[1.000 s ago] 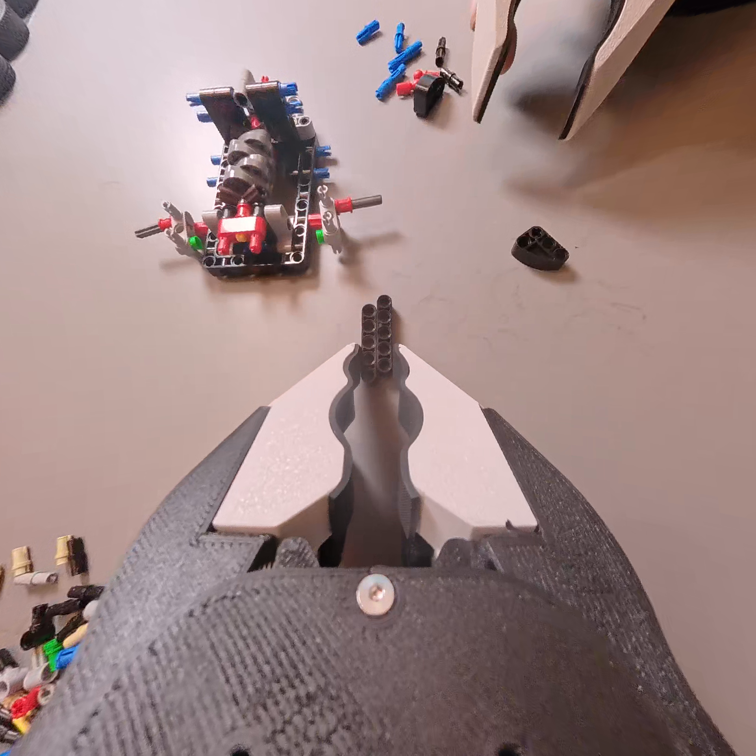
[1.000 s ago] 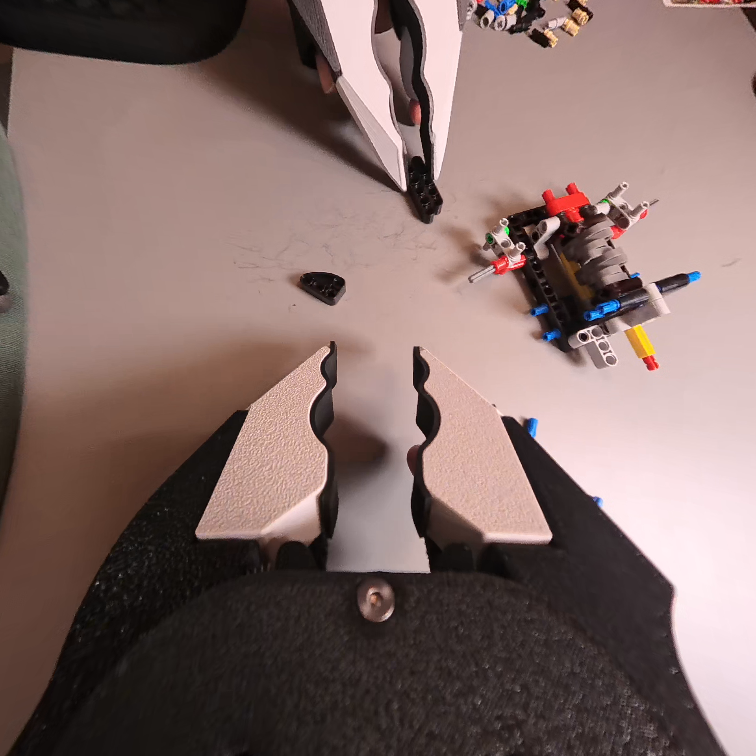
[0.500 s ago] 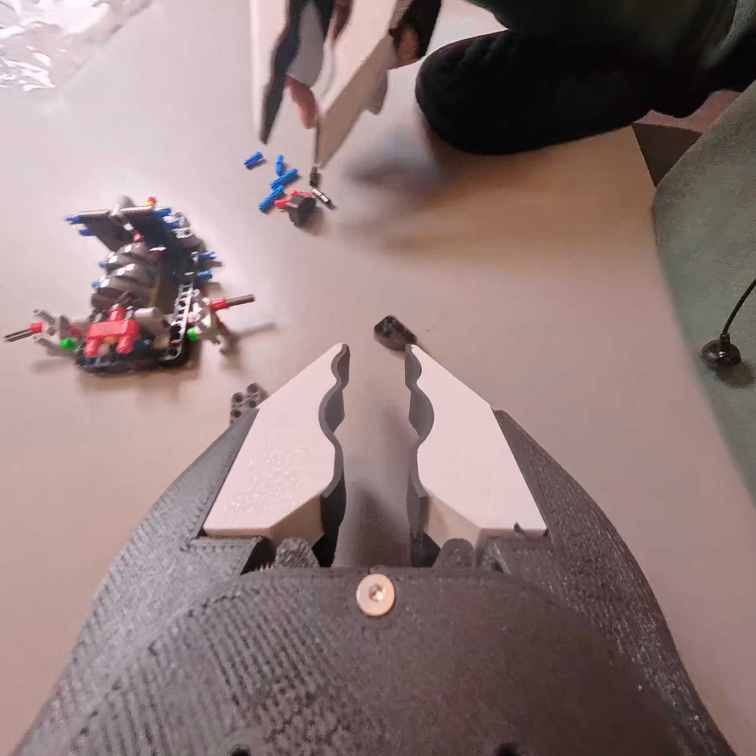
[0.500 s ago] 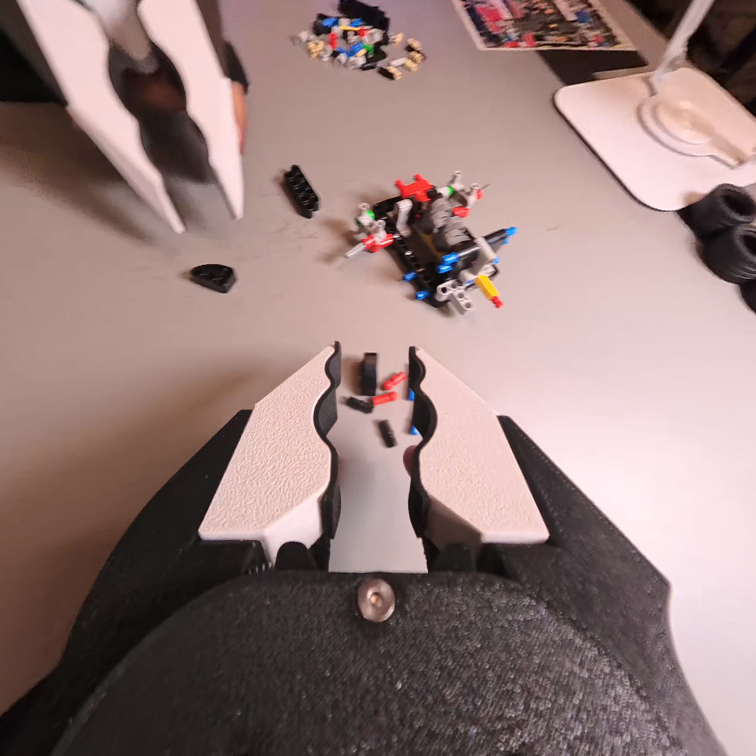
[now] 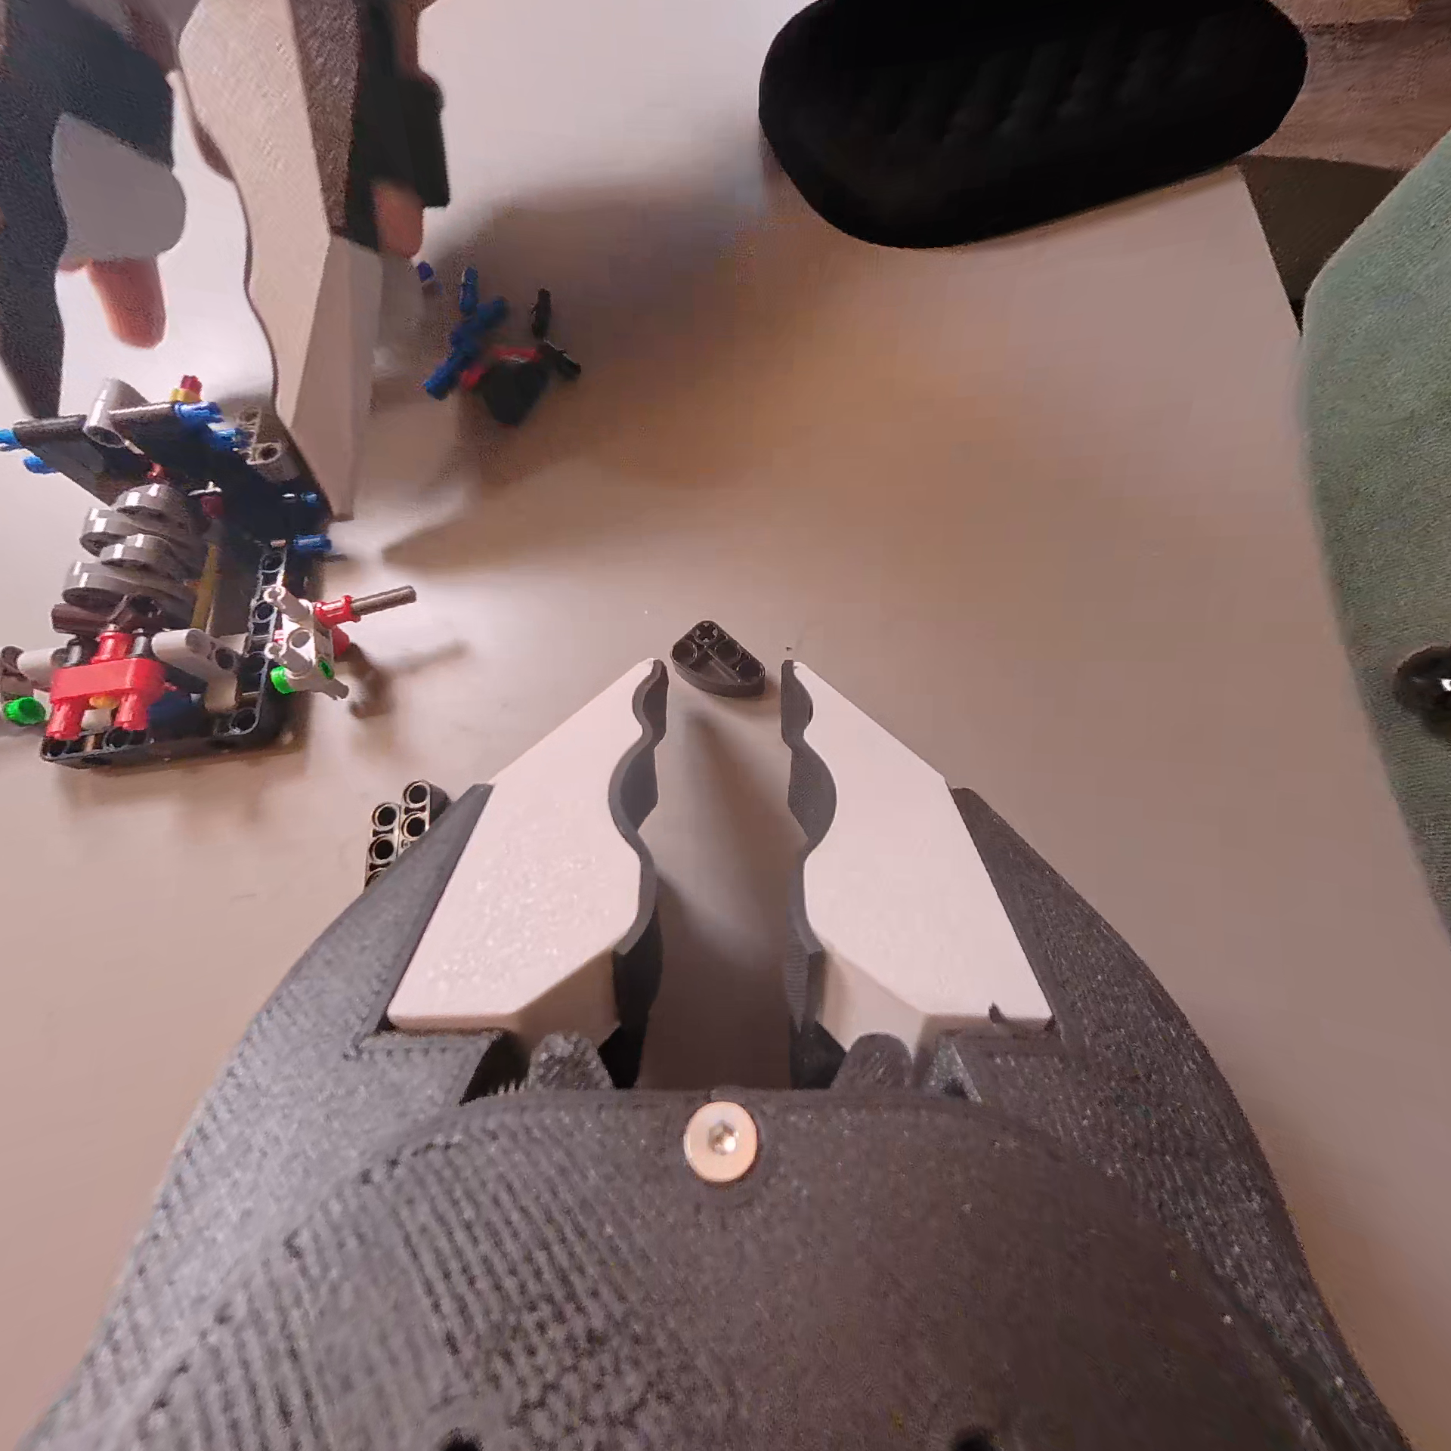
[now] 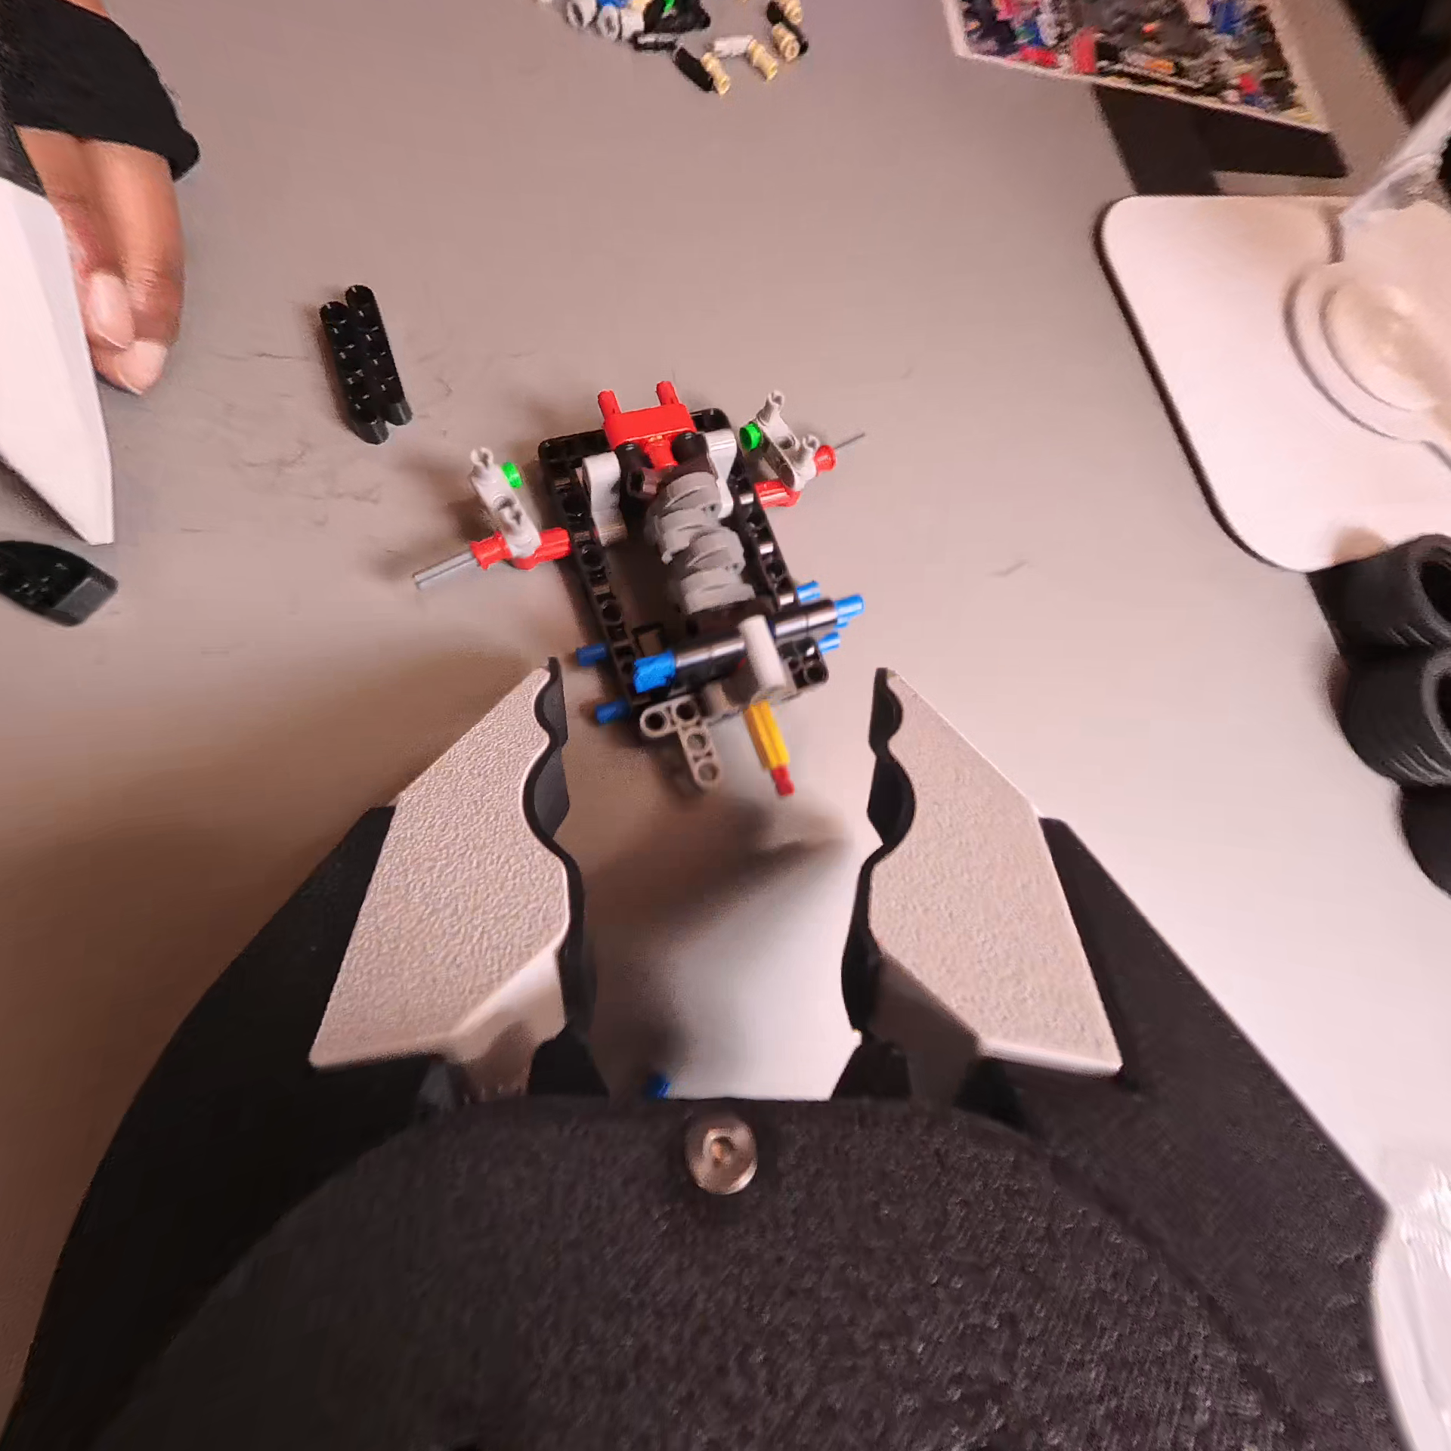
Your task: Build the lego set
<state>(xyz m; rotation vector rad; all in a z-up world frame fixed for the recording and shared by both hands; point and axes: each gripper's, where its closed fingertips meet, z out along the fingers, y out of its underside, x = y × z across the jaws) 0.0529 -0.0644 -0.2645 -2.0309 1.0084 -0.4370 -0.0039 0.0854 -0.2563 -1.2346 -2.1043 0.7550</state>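
Lego chassis sits on the grey surface just ahead of the right claw, fingers spread wide and empty. Left claw is parted too, a small black rounded piece just off its tips. Farther out: black beam, white stand base, black tyres, loose parts, printed booklet.

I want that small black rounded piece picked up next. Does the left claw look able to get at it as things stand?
Probably yes. The left claw is open, and the small black rounded piece lies flat on the table just past its tips, about centred on the gap. Nothing sits between them; the black beam lies off to the side.
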